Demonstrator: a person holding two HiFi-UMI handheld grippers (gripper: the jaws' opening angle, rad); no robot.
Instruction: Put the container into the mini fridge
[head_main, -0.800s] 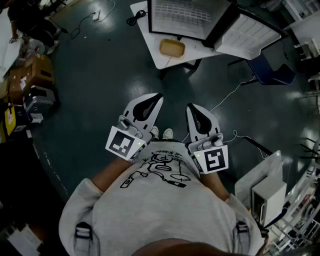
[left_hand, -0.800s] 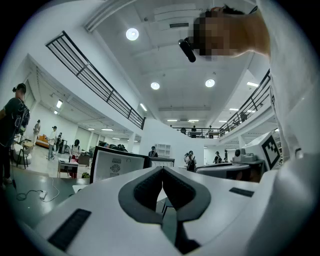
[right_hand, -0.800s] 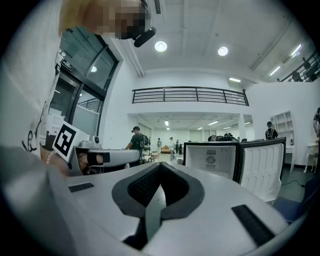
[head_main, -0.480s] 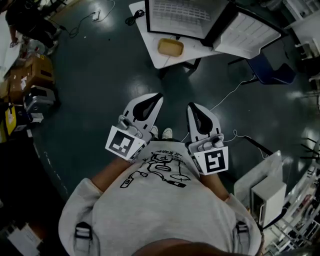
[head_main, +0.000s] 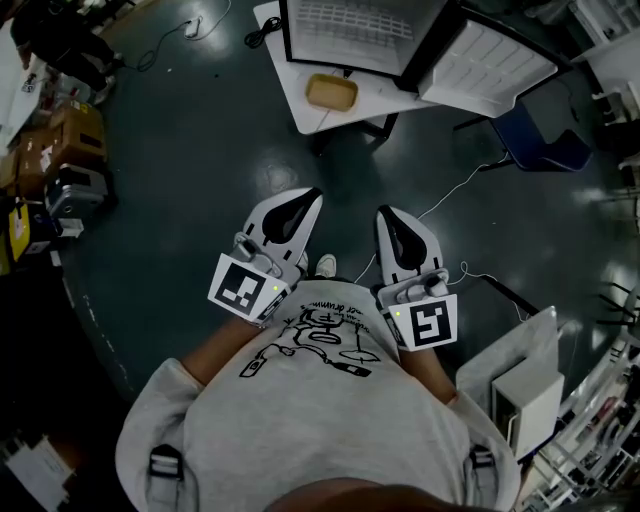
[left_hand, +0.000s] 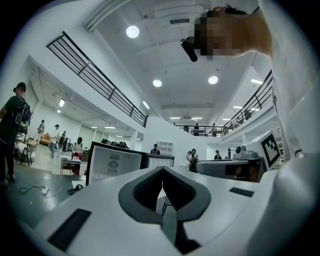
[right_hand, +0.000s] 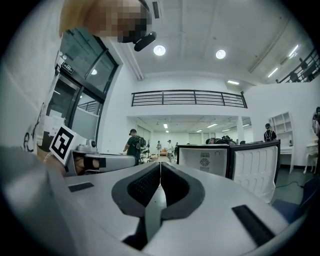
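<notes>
A tan shallow container lies on a small white table at the top of the head view. Behind it stands the mini fridge with its white ribbed door swung open to the right. I hold both grippers close to my belly, pointing level toward that table and well short of it. The left gripper is shut with nothing in it, and so is the right gripper. In the left gripper view the shut left gripper points at the fridge. The right gripper faces the fridge and its door.
A blue chair stands right of the table. Cardboard boxes and gear line the left. A thin cable runs over the dark floor. A white box-like unit sits at lower right. People stand far off in the hall.
The table, container and fridge have slid slightly up and left in the head view. Both grippers stay shut by my belly.
</notes>
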